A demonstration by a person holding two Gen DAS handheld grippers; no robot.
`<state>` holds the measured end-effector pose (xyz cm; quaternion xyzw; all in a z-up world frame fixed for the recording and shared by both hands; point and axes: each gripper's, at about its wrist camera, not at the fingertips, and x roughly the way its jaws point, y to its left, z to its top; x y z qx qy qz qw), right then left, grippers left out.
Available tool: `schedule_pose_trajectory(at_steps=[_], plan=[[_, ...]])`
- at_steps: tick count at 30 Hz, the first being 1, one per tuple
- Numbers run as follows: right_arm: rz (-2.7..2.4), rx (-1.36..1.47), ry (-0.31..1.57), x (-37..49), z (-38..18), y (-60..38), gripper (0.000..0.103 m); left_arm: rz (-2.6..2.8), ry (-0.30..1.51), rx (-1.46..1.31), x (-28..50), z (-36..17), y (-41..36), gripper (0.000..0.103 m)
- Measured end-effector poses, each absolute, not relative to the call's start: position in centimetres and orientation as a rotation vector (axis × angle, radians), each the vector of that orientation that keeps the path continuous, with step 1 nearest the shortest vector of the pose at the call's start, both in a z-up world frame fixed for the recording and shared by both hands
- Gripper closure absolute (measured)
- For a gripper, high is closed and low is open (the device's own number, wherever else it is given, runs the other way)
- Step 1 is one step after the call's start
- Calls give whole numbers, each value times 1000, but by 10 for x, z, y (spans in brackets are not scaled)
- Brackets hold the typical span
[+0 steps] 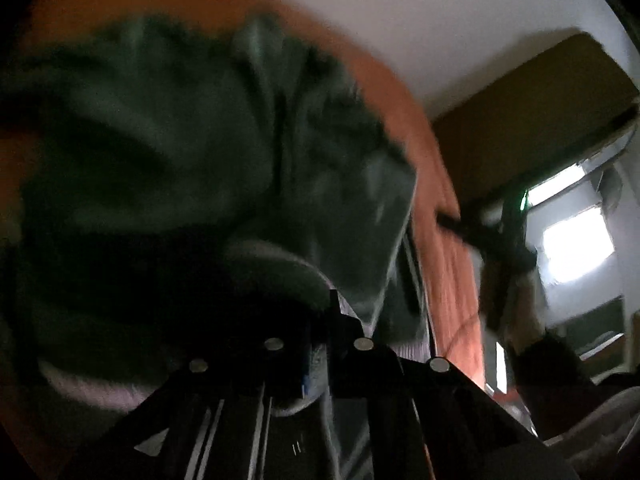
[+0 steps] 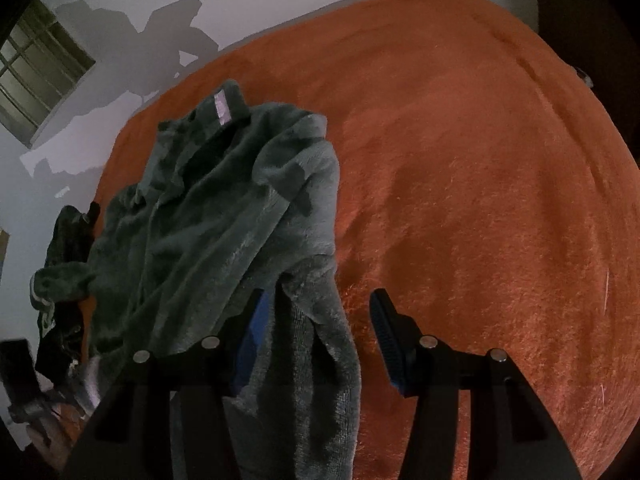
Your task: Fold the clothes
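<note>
**Green fleece bunched on orange blanket**

My left hand-held gripper (image 1: 318, 344) is pinched shut on the fleece (image 2: 224, 208) edge; view blurred. My right hand-held gripper (image 2: 316, 320) stands half open, cloth draped between its fingers beside the left pad, not pinched. Fleece heaps ahead-left of it on the blanket (image 2: 480, 160).

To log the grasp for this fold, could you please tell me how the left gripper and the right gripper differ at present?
The left gripper has its jaws shut on the green garment; the right gripper has its jaws wide apart. The left gripper pinches fabric; at the right gripper fabric only drapes beside one finger. Both face the garment on the orange blanket.
</note>
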<state>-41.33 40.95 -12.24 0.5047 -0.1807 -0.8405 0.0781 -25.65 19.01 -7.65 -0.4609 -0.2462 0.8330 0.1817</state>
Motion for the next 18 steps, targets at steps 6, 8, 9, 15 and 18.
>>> schedule_pose_trajectory(at_steps=[6, 8, 9, 15, 18], plan=[[-2537, 1438, -449, -420, -118, 402, 52, 2607, -593, -1106, -295, -36, 153, 97], [-2580, 1444, -379, -428, -125, 395, 52, 2664, -583, -1132, -313, -44, 138, 97], [-2635, 1476, -361, -432, -130, 392, 52, 2687, -598, -1157, -323, -50, 129, 97], [-2635, 1696, -64, -446, -168, 377, 52, 2699, -942, -1289, -355, -95, 74, 97], [-2651, 1623, -161, -435, -159, 383, 52, 2662, -1015, -1296, -359, -101, 72, 97]])
